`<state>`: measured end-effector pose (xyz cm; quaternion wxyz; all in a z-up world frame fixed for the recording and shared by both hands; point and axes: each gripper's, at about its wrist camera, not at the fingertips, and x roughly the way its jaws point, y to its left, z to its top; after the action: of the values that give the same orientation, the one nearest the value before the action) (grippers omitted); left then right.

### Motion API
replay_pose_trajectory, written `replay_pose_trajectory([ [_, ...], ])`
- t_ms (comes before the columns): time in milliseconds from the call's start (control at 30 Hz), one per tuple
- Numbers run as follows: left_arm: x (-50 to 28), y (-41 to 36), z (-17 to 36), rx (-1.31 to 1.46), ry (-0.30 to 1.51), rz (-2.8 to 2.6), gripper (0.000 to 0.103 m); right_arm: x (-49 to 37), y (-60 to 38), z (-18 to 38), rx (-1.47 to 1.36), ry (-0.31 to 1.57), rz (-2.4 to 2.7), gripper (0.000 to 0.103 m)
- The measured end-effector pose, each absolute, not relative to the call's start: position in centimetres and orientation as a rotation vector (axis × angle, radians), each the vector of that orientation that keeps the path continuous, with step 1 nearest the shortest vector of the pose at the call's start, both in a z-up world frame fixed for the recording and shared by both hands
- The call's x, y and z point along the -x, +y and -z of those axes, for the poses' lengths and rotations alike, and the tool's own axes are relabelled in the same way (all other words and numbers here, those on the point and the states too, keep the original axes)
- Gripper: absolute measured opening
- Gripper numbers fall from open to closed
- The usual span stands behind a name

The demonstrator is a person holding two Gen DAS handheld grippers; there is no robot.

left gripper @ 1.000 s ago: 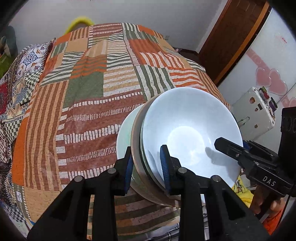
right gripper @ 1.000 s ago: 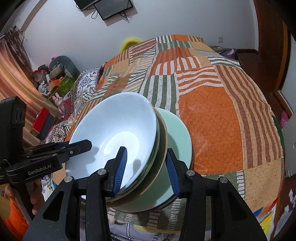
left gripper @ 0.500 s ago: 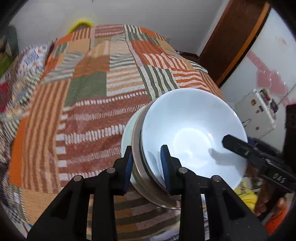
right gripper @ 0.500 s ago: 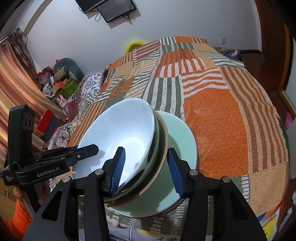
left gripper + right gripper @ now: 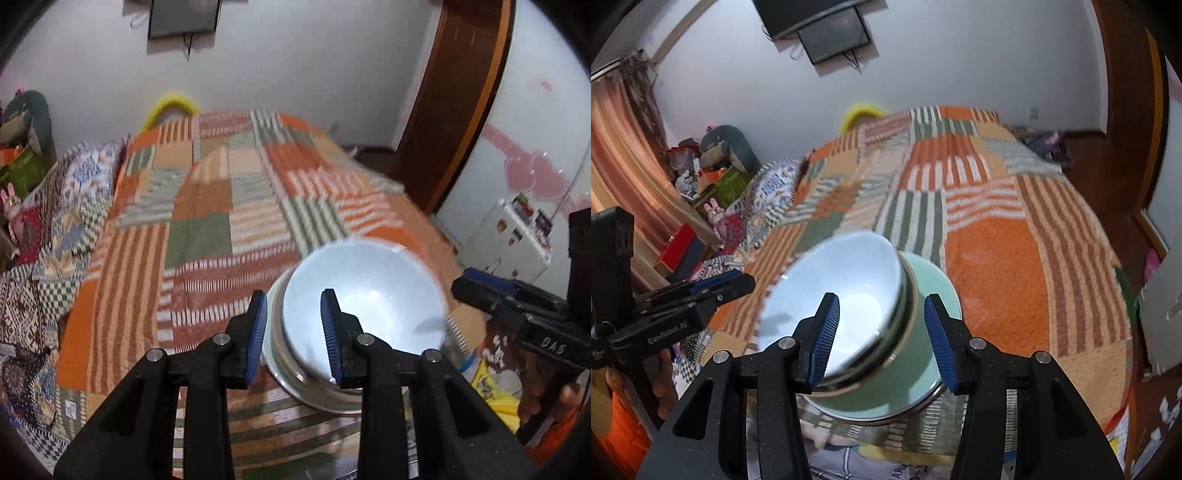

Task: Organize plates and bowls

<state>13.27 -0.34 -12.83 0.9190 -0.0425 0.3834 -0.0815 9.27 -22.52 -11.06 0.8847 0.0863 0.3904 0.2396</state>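
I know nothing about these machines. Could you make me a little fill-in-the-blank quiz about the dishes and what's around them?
1. The white bowl on top is ___ inside.
2. The lowest dish under it is a pale ___ plate.
3. The dishes stand on a patchwork cover spread over a ___.
4. The left tool and the right tool have finger pads coloured ___.

Missing words: empty; green; bed; blue.

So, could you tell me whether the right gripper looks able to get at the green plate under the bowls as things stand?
Probably yes: the right gripper already straddles the stack's near edge, the green plate sticks out bare past the white bowl, and nothing blocks that side.
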Motion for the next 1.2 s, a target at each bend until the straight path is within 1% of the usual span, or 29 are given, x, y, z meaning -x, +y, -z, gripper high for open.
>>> replay_pose_trajectory([
  [100,-11.7,-0.6,9.8,0.084,0.698,0.179,0.032,-8.1,-22.2,8.5,-0.149,0.732,-0.510,0.044],
  [233,-9.5,-1.2,6.1,0.073,0.576,0.184,0.044,-6.6,-22.1,5.4,-0.128,0.631,-0.527,0.046],
  [400,-7.0,-1.8,3.3,0.059,0.467,0.172,0.045,-4.3,-22.4,1.6,-0.101,0.485,-0.531,0.057],
  [500,-5.6,-1.9,2.4,0.068,0.424,0.169,0.056,-3.0,-22.5,0.3,-0.090,0.420,-0.529,0.064],
  [567,-4.6,-1.9,1.9,0.063,0.389,0.160,0.062,-2.4,-22.5,-0.4,-0.090,0.389,-0.533,0.067],
  [600,-4.2,-2.0,1.6,0.056,0.376,0.156,0.066,-2.4,-22.5,-0.5,-0.090,0.381,-0.535,0.070],
  [633,-3.8,-2.1,1.4,0.055,0.369,0.154,0.075,-2.1,-22.5,-0.7,-0.091,0.366,-0.535,0.073],
  [667,-3.4,-2.1,1.2,0.058,0.357,0.151,0.081,-2.0,-22.5,-0.8,-0.092,0.357,-0.536,0.078],
  [700,-3.0,-2.0,1.0,0.065,0.342,0.149,0.091,-1.9,-22.6,-0.8,-0.091,0.348,-0.536,0.080],
  [733,-2.6,-2.0,0.8,0.071,0.327,0.143,0.097,-1.8,-22.5,-0.9,-0.088,0.338,-0.535,0.080],
  [833,-1.4,-2.1,0.3,0.066,0.287,0.122,0.100,-1.4,-22.4,-1.0,-0.081,0.323,-0.531,0.084],
  [900,-1.1,-2.3,0.2,0.055,0.272,0.110,0.101,-1.1,-22.4,-0.9,-0.081,0.314,-0.530,0.090],
  [933,-0.8,-2.4,0.1,0.049,0.266,0.103,0.101,-1.1,-22.3,-0.9,-0.082,0.307,-0.531,0.091],
  [1000,-0.7,-2.5,0.2,0.042,0.260,0.095,0.101,-0.8,-22.4,-1.0,-0.081,0.296,-0.529,0.099],
  [1067,-0.5,-2.4,0.2,0.039,0.255,0.088,0.102,-0.4,-22.4,-1.1,-0.075,0.279,-0.527,0.102],
  [1200,-0.1,-2.4,0.3,0.040,0.249,0.086,0.102,0.4,-22.4,-1.2,-0.059,0.255,-0.519,0.103],
])
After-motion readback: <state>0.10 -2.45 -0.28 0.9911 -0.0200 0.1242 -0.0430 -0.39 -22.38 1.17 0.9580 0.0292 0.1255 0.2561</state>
